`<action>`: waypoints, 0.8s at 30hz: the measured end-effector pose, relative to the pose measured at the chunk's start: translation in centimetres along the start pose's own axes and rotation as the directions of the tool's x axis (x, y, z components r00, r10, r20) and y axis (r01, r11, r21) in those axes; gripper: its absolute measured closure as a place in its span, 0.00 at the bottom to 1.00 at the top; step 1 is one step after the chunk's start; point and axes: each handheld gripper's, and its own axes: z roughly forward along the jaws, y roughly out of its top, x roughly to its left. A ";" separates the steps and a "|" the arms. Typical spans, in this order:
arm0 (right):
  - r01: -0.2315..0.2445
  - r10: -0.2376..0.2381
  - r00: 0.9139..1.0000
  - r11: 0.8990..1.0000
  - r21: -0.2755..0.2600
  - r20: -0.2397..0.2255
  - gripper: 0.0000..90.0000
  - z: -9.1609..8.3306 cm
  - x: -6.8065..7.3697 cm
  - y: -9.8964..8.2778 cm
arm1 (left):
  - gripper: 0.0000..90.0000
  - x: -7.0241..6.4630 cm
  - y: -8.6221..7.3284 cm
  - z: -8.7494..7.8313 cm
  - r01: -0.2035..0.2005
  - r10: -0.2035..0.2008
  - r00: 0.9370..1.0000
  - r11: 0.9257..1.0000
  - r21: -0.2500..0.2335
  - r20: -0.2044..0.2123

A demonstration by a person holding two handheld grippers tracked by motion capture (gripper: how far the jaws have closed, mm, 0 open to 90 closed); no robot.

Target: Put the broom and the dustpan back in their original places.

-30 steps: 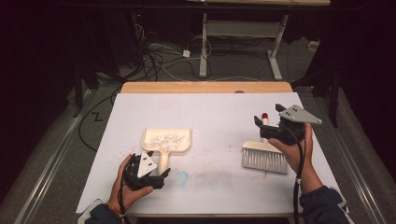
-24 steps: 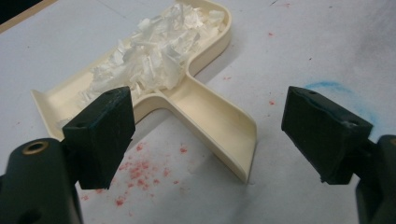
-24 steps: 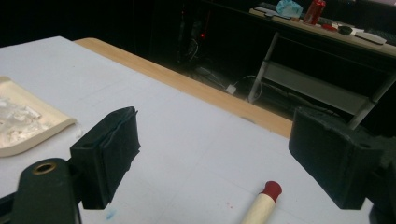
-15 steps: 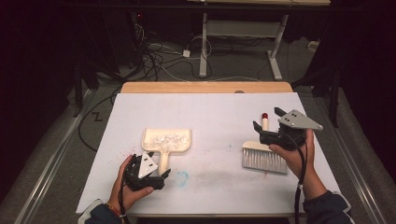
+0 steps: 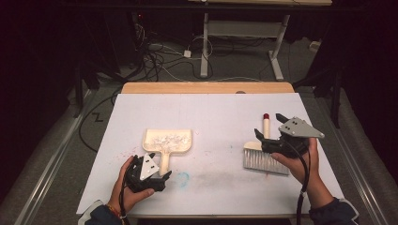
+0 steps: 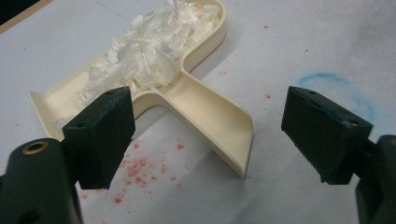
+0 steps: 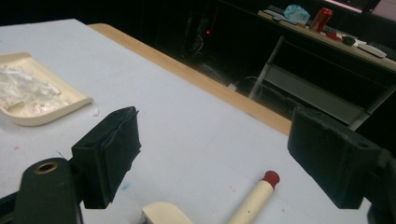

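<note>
Both grippers gape wide and empty, left gripper (image 5: 165, 175) at the dustpan (image 5: 167, 142) handle near the table's (image 5: 211, 107) front edge, right gripper (image 5: 268, 126) over the brush (image 5: 265, 154), open white surface between, dark room beyond.

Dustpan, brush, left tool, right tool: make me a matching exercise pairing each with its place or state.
Things:
1. dustpan
2. brush
3. left tool
4. right tool

States:
A. open, above the red-tipped handle
B. holds white shreds
C. open, at the cream handle's end
D. lies bristles down-page, on the table's right side

Pairs: 1-B, 2-D, 3-C, 4-A
</note>
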 end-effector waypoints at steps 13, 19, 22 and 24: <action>0.027 -0.027 1.000 1.000 -0.004 -0.002 0.20 -1.6 0.3 -0.8 | 0.19 -0.1 0.0 0.0 -0.009 0.009 1.000 1.000 0.006 -0.002; 0.041 -0.041 0.999 0.999 0.003 -0.007 0.20 -2.3 0.3 -1.3 | 0.19 -0.1 0.0 -0.1 -0.017 0.017 1.000 1.000 0.003 -0.008; 0.039 -0.039 0.999 0.999 0.008 -0.012 0.20 -2.7 0.3 -1.6 | 0.19 -0.2 0.1 0.0 -0.022 0.022 1.000 1.000 0.005 -0.006; 0.044 -0.043 0.999 0.999 0.015 -0.012 0.20 -2.9 0.3 -1.8 | 0.19 -0.3 0.1 0.0 -0.026 0.026 1.000 1.000 0.011 -0.008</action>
